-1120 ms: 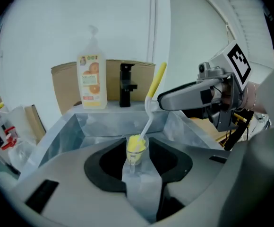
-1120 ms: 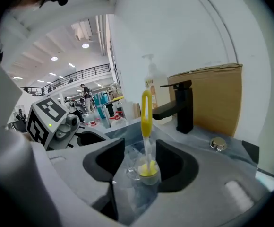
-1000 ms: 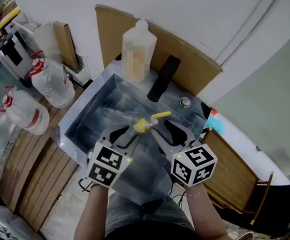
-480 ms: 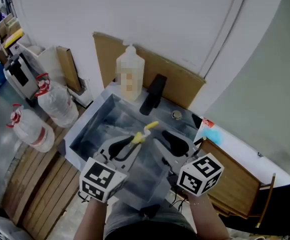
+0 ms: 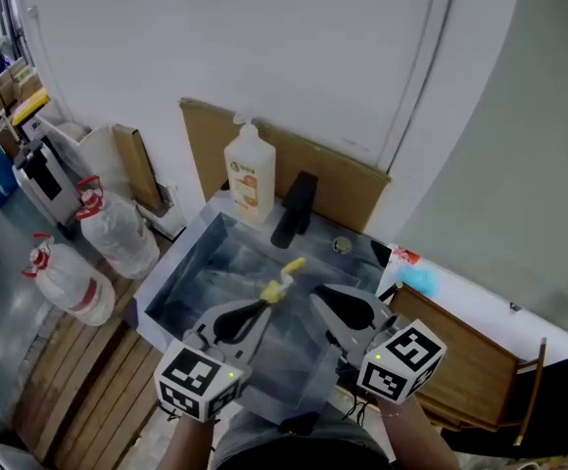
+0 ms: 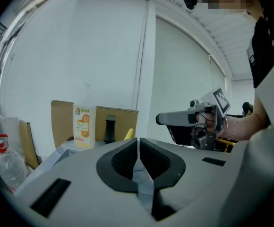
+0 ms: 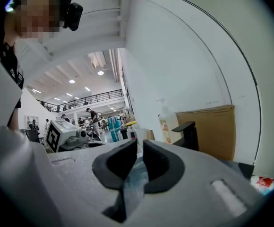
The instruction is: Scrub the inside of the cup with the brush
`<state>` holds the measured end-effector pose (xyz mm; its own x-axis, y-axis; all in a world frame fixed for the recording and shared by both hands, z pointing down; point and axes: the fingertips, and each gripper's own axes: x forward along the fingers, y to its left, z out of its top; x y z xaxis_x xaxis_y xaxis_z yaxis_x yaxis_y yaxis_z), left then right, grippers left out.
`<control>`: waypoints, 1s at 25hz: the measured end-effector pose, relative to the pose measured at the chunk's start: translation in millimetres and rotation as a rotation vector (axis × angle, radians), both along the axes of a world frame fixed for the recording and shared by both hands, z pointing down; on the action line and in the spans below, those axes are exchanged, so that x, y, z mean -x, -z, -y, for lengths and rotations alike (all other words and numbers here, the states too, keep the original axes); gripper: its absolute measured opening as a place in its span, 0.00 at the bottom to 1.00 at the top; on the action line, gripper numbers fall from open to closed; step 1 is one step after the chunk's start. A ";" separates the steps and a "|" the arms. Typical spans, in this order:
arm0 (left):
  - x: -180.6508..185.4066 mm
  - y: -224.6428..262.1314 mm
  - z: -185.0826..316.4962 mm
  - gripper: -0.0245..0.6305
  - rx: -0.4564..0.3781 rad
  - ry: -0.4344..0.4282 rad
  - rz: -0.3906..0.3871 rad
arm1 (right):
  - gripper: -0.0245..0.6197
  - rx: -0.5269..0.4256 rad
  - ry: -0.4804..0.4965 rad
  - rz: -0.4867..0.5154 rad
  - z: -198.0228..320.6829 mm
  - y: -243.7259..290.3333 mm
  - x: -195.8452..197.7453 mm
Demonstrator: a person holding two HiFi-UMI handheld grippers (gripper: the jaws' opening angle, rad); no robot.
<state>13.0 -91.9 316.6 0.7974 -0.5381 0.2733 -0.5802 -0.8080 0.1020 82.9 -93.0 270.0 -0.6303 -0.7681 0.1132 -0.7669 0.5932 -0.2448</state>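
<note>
Closest in: the left hand-held gripper [image 6: 138,143] is hanging at about 7 o'clock in the head view. Its jaws have just been closing and are now pressing together on nothing. The right hand-held gripper [image 7: 140,145] is hanging at 5 o'clock. Its jaws have just been closing too, and they're down to a thin slit with nothing in it. Both are hovering over the near edge of the sink [image 5: 166,267].

The brush [image 5: 282,274], the one with the yellow handle, is lying in the sink just past the left tips, toward 1 o'clock from them. It's touching neither gripper. Honestly I'm not finding the cup. It may be a clear one getting lost against the grey basin, can't tell.

So I'm reading this as the pick-up not begun. To do it well I'd be:
- opening both sets of jaws wide
- taking the brush mid-handle so the head is hanging free
- pinning the cup by its wall, mouth tipping toward the brush

Farther back, the black faucet [image 5: 294,209] is standing at 12 o'clock and the soap bottle [image 5: 248,176] at 11, with cardboard [image 5: 348,179] leaning behind them. Out at 9 o'clock, a water jug [image 5: 118,233] and a second jug [image 5: 69,284] are sitting on slatted wood.

Count: two grippers, one brush, one faucet, one soap bottle, two jugs, zero cups that I'm seeing.
</note>
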 end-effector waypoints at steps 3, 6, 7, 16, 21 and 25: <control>-0.9 2.7 -6.3 0.08 -0.022 -0.025 -0.007 | 0.04 -0.013 0.008 0.004 -6.5 3.9 5.5; -1.7 6.4 -12.6 0.07 -0.058 -0.044 -0.004 | 0.04 -0.022 0.046 -0.002 -14.1 3.1 13.9; -1.2 6.8 -13.8 0.07 -0.061 -0.041 -0.005 | 0.04 -0.024 0.056 -0.001 -16.5 2.5 16.2; 2.4 2.1 -24.8 0.07 0.000 -0.006 -0.022 | 0.03 -0.008 0.024 0.015 -31.8 -9.6 22.2; 9.6 -11.4 -26.7 0.07 0.051 0.011 -0.027 | 0.03 0.000 -0.012 -0.008 -33.6 -15.6 20.2; 12.9 -19.9 -24.4 0.07 0.114 0.055 -0.045 | 0.03 0.014 -0.022 -0.013 -35.3 -22.4 17.1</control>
<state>0.1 -67.5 336.5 0.7806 -0.5486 0.2995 -0.6158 -0.7571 0.2182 65.9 -57.7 292.4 -0.6112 -0.7803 0.1322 -0.7832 0.5724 -0.2426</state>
